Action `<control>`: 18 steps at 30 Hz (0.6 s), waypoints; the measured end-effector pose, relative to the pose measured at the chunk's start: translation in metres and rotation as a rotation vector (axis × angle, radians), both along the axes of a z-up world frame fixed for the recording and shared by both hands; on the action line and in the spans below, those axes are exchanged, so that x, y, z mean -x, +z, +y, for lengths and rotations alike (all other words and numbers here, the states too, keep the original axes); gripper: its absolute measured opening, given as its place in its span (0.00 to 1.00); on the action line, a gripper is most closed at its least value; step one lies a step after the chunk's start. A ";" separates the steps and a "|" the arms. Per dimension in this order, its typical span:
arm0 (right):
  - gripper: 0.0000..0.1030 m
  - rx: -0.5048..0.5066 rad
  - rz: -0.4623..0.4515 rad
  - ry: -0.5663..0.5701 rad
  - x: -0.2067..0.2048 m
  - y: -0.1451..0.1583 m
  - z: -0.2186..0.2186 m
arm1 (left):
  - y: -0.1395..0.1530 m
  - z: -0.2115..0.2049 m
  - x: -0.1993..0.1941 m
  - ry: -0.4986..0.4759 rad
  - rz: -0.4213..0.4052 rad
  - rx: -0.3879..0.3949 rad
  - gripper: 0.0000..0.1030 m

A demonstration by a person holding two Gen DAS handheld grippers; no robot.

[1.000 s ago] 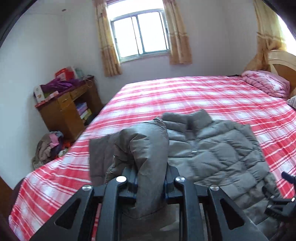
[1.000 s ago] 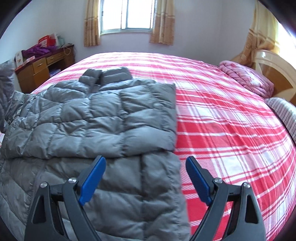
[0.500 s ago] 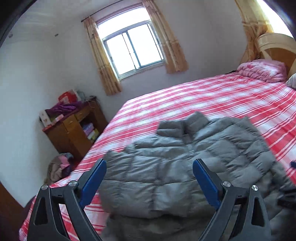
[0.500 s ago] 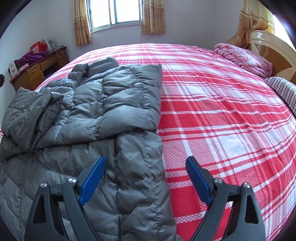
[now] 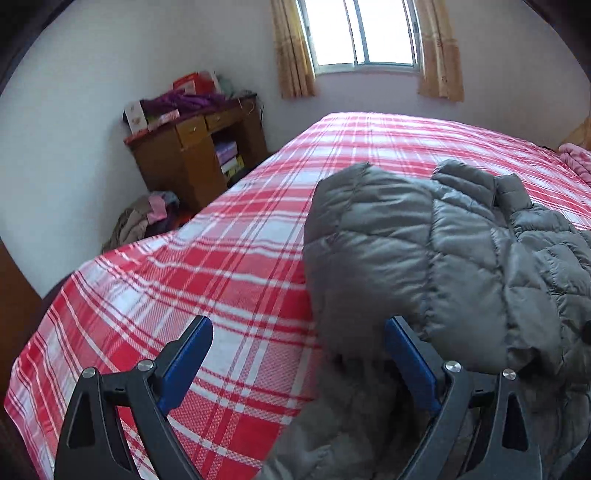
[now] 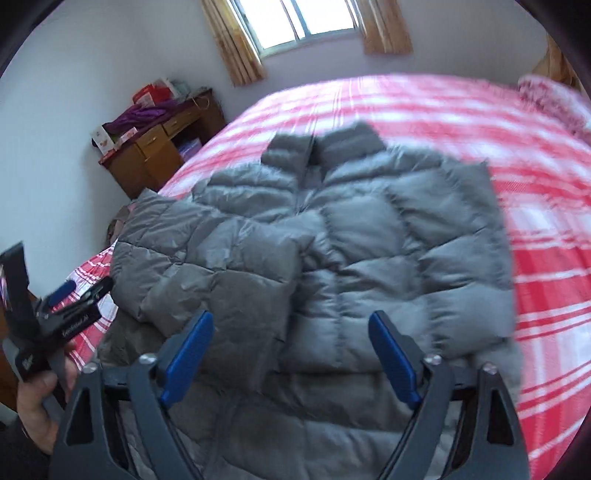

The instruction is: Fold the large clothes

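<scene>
Jacket [image 6: 332,258]: grey quilted puffer, lying sleeves-in on bed [image 5: 184,295]; likely light, soft, slippery, springy—grip hem or seams; left tool [image 5: 295,369] wide, right tool [image 6: 291,354] narrowing, both empty.

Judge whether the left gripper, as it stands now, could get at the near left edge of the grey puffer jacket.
Probably yes. The left gripper is open, and the grey puffer jacket edge already lies between its jaws on the plaid bedspread, with nothing in the way.

Daylight from the blown-out window [image 5: 364,31]; fisheye-curved dark edges, right wrist view motion-blurred.
</scene>
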State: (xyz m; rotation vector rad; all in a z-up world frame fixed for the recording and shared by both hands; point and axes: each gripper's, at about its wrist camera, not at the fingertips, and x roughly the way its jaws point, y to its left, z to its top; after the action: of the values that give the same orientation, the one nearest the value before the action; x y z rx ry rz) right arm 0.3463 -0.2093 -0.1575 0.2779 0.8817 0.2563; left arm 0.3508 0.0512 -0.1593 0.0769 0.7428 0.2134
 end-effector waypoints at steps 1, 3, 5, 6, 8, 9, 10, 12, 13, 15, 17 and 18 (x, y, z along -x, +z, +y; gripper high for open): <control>0.42 -0.040 0.047 0.019 -0.009 -0.010 0.003 | -0.003 0.002 -0.001 -0.002 0.009 0.001 0.92; 0.21 -0.078 0.065 0.049 -0.012 -0.018 0.011 | -0.005 0.007 -0.003 -0.002 0.016 -0.004 0.92; 0.13 -0.049 0.023 0.051 -0.004 -0.012 0.014 | -0.005 0.014 -0.004 0.002 0.019 -0.003 0.92; 0.12 -0.041 0.005 0.044 0.001 -0.009 0.012 | -0.006 0.017 -0.004 0.005 0.022 0.001 0.92; 0.11 0.000 -0.029 0.018 0.014 -0.002 0.002 | -0.008 0.020 -0.006 0.014 0.034 0.000 0.92; 0.11 0.026 -0.044 0.001 0.020 0.000 -0.004 | -0.010 0.021 -0.007 0.017 0.041 0.000 0.92; 0.11 0.044 -0.056 -0.018 0.026 0.003 -0.012 | -0.012 0.021 -0.008 0.018 0.047 -0.001 0.92; 0.11 0.067 -0.059 -0.058 0.036 0.003 -0.031 | -0.016 0.019 -0.010 0.016 0.058 -0.012 0.92; 0.11 0.090 -0.053 -0.075 0.039 0.001 -0.037 | -0.018 0.017 -0.011 0.015 0.064 -0.021 0.92; 0.12 0.124 -0.033 -0.113 0.037 -0.002 -0.048 | -0.020 0.014 -0.012 0.007 0.077 -0.026 0.92; 0.27 0.117 -0.018 -0.148 0.037 -0.009 -0.061 | -0.016 0.011 -0.012 -0.005 0.089 -0.008 0.92; 0.37 0.117 -0.013 -0.170 0.036 -0.011 -0.066 | -0.012 0.011 -0.011 -0.012 0.086 -0.002 0.92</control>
State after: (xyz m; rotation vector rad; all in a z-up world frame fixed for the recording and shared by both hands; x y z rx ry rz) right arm 0.3100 -0.2756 -0.1684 0.2406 0.8515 0.0490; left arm 0.3615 0.0619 -0.1716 0.0925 0.8274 0.2007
